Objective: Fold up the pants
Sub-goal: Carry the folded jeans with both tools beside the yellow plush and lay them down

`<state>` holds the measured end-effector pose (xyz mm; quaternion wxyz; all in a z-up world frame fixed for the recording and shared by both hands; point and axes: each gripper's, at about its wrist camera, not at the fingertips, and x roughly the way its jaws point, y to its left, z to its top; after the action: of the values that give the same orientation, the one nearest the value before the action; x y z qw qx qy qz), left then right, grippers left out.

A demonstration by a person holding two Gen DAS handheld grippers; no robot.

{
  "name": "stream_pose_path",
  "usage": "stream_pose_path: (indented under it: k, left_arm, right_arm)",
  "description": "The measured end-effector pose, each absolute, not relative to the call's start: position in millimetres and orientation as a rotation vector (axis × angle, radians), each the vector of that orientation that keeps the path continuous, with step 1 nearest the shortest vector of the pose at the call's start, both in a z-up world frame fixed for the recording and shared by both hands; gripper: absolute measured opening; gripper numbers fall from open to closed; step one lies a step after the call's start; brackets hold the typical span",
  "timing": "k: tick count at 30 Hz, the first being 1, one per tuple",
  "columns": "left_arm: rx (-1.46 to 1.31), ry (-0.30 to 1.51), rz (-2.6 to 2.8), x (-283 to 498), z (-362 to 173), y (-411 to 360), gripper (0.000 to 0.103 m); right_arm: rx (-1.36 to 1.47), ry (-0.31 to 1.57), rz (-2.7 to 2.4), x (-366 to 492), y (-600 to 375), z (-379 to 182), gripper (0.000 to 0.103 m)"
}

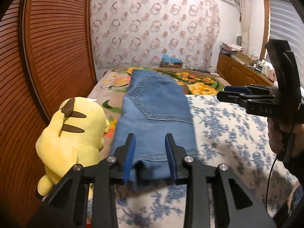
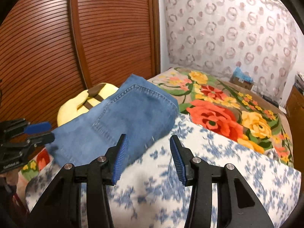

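Blue jeans (image 1: 157, 102) lie folded into a long strip on the bed, back pocket up, with the near end bunched at the hem. My left gripper (image 1: 150, 135) hovers over that near end; its blue pads stand apart and the denim lies loose between and below them, so it is open. My right gripper (image 2: 148, 136) is open and empty above the blue-and-white quilt (image 2: 190, 171), just right of the jeans (image 2: 133, 114). In the left wrist view the right gripper (image 1: 224, 93) shows at the right edge, held by a hand. At the left edge of the right wrist view is the left gripper (image 2: 49, 131).
A yellow plush toy (image 1: 76, 129) lies against the left side of the jeans. A slatted wooden door (image 1: 47, 47) runs along the bed's left. A floral blanket (image 2: 218, 110) covers the far part of the bed. A cardboard box (image 1: 171, 61) and a wooden cabinet (image 1: 237, 72) stand beyond.
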<state>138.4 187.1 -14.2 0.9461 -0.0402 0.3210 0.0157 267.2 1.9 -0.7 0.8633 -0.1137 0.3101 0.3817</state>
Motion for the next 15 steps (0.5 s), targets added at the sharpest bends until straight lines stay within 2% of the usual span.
stream_pose_path:
  k: [4,12,15]
  left_arm:
    - [-0.081,0.64,0.008,126.7,-8.2,170.9,0.04]
    - [-0.057,0.645,-0.029,110.6,0.4,133.9,0.043]
    - [-0.052,0.64,-0.041,104.3,3.4,117.1,0.043]
  right_arm:
    - [-0.227,0.626,0.782,248.2,-23.2,8.4,0.046]
    - [-0.173,0.584,0.745,213.0,-71.5,24.6,0.047]
    - [-0.159,0.575,0.716,197.4,-91.6,24.2,0.051]
